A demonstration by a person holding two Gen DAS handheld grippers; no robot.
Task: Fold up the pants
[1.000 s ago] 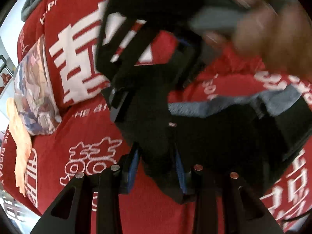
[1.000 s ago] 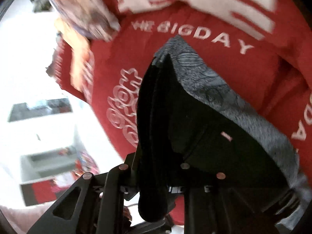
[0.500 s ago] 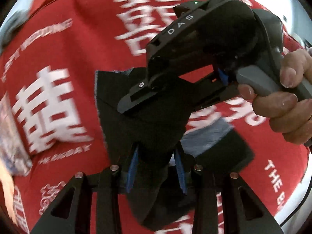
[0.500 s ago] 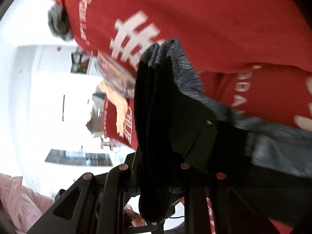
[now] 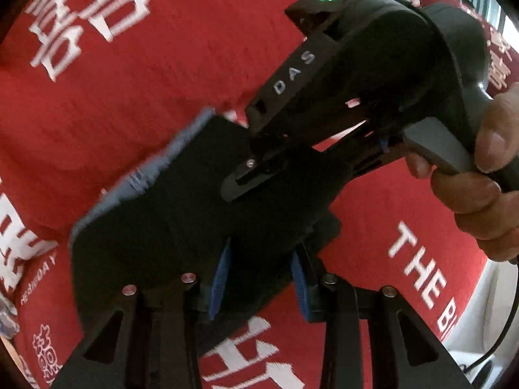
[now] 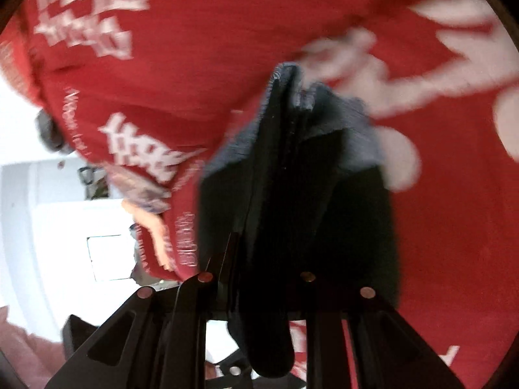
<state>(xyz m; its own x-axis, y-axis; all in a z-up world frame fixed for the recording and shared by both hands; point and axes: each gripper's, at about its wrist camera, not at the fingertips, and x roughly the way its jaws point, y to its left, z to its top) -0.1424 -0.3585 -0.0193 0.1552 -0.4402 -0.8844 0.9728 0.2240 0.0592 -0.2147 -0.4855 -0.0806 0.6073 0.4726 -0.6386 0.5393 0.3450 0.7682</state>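
Observation:
The black pants [image 5: 155, 227], with a grey-blue waistband edge, hang folded above the red bedcover. My left gripper [image 5: 259, 278] is shut on a thick fold of them between its blue pads. My right gripper shows in the left wrist view [image 5: 356, 74] as a black body marked DAS held by a hand, its fingers clamped on the pants' far edge. In the right wrist view the pants [image 6: 308, 210] fill the centre, bunched between the fingers of my right gripper [image 6: 259, 295], which is shut on them.
A red bedcover with white characters and English words [image 5: 162, 81] lies under everything and also shows in the right wrist view [image 6: 194, 48]. A patterned pillow and an orange item [image 6: 146, 217] lie near the bed's edge, with a white room beyond.
Both grippers have swung the held pants across the bedcover. The pants now hang as a flatter folded panel, and the right gripper has come closer to the left one.

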